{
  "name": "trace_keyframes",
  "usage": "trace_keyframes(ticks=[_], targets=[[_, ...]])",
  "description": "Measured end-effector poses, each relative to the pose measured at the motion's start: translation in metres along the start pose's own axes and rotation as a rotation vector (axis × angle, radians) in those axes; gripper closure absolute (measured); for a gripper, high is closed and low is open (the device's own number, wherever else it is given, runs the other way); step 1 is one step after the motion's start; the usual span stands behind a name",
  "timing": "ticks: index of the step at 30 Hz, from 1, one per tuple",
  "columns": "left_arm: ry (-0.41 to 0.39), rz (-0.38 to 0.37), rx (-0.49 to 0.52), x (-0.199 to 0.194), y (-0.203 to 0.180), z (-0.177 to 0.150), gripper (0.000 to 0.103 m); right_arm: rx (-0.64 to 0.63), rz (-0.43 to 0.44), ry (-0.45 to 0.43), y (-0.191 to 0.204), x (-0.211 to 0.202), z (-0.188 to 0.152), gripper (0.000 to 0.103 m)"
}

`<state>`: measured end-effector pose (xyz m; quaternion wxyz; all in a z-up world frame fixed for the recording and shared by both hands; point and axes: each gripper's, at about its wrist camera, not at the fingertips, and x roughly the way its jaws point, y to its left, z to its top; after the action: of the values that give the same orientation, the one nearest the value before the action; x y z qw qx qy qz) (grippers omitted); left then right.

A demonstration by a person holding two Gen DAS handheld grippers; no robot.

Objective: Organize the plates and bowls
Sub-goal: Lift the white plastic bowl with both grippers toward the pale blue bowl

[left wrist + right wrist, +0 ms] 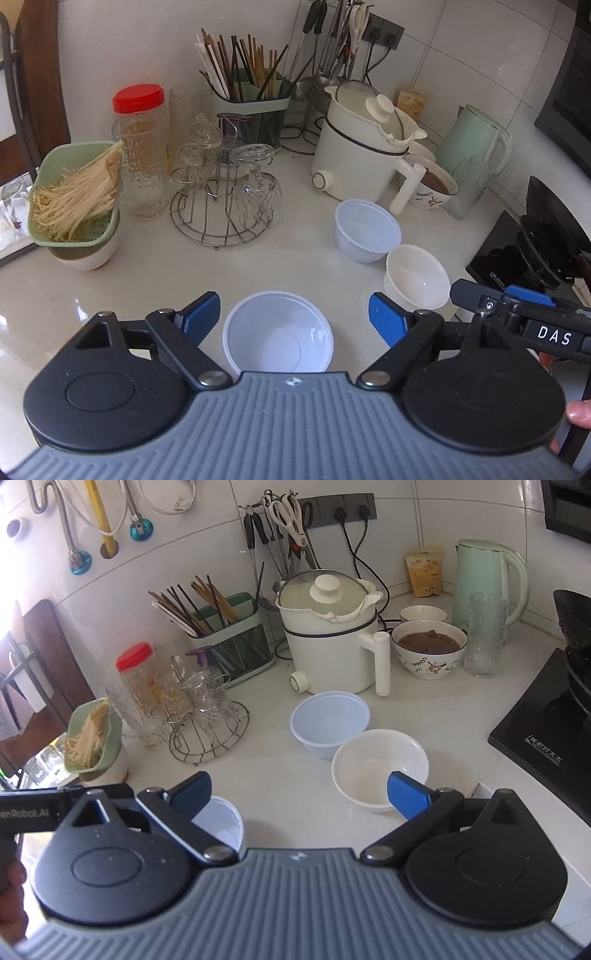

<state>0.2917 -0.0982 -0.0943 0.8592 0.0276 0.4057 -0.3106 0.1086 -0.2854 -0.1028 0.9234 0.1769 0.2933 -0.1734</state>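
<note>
Three empty bowls stand on the white counter. A translucent plastic bowl (277, 332) sits between the open fingers of my left gripper (294, 318), untouched; it shows partly in the right wrist view (221, 821). A second translucent bowl (366, 229) (329, 720) stands further back, touching a white ceramic bowl (416, 280) (380, 766). My right gripper (300, 794) is open and empty; its right finger overlaps the white bowl's near rim in the view. The right gripper also shows in the left wrist view (480, 295) beside the white bowl.
A white electric pot (332, 650), a patterned bowl of brown food (428, 648), a glass (484, 635) and a green kettle (487, 583) stand behind. A glass rack (225, 195), red-lidded jar (142, 147), noodle basket (77, 195) and chopstick holder (251, 99) stand left. A black stove (546, 731) lies right.
</note>
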Motion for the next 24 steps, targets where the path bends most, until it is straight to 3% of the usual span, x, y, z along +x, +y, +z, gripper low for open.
trace_keyframes(ticks=[5,9,14,24], targets=[[0.004,-0.014,0.020,0.009,0.004,0.005,0.013,0.024,-0.039,0.021,0.003,0.011,0.001,0.000],[0.011,-0.032,0.006,0.025,0.010,0.012,0.013,0.057,-0.015,0.028,0.003,0.021,0.006,0.000],[0.027,-0.031,0.027,0.042,0.008,0.021,0.013,0.001,-0.059,0.013,0.006,0.032,0.014,0.000],[0.073,-0.034,0.008,0.075,0.008,0.040,0.013,0.100,-0.024,0.091,-0.012,0.069,0.033,0.001]])
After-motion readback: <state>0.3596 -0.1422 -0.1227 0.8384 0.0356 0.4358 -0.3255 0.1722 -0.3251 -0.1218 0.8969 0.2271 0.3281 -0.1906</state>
